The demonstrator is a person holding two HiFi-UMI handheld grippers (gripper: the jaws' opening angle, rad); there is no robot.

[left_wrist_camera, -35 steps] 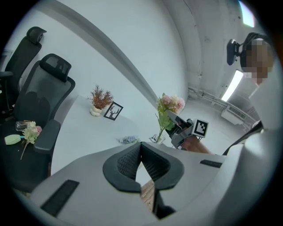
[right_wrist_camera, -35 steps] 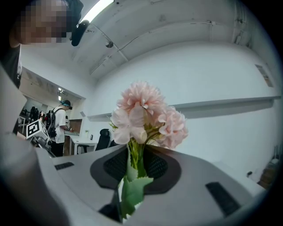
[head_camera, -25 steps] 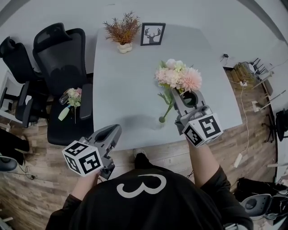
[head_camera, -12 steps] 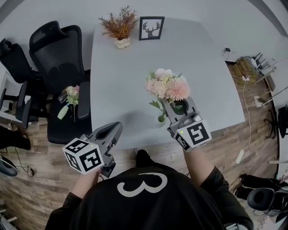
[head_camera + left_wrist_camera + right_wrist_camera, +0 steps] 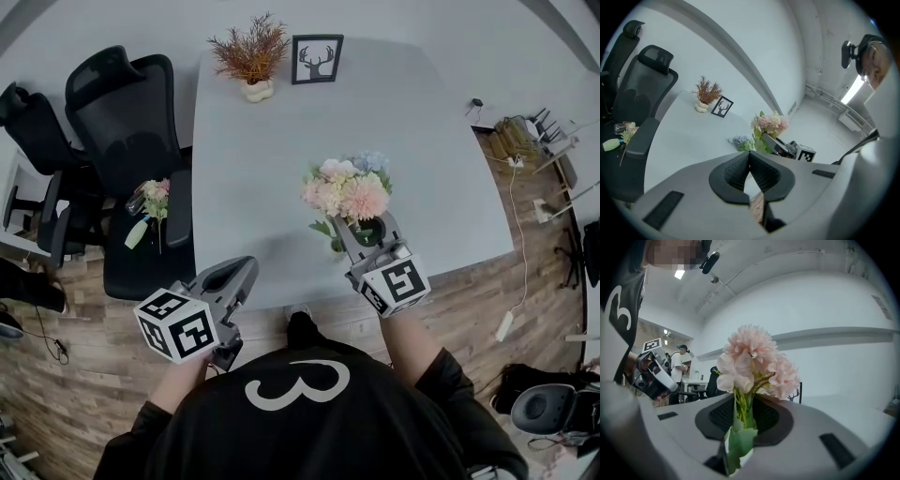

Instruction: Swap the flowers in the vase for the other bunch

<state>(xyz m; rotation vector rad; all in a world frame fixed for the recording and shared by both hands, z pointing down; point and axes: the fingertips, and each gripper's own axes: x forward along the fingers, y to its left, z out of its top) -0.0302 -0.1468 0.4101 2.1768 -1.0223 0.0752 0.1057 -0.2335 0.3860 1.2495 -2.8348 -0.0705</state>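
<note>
Head view: right gripper [image 5: 349, 234] holds the pink bunch [image 5: 342, 192] upright over the table's [image 5: 262, 141] near part; the other bunch [image 5: 155, 195] lies on the chair [image 5: 122, 103] at left. Left gripper view: left gripper's [image 5: 750, 161] jaws together, empty. Right gripper view: jaws clamp the stems [image 5: 740, 408], having just eased slightly apart.

right gripper [image 5: 343, 231] lowered with pink bouquet [image 5: 343, 193], jaws just easing open around it

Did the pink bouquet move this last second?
Yes. The pink bouquet in the right tongs shifted away from the picture frame toward the table's near edge.
</note>
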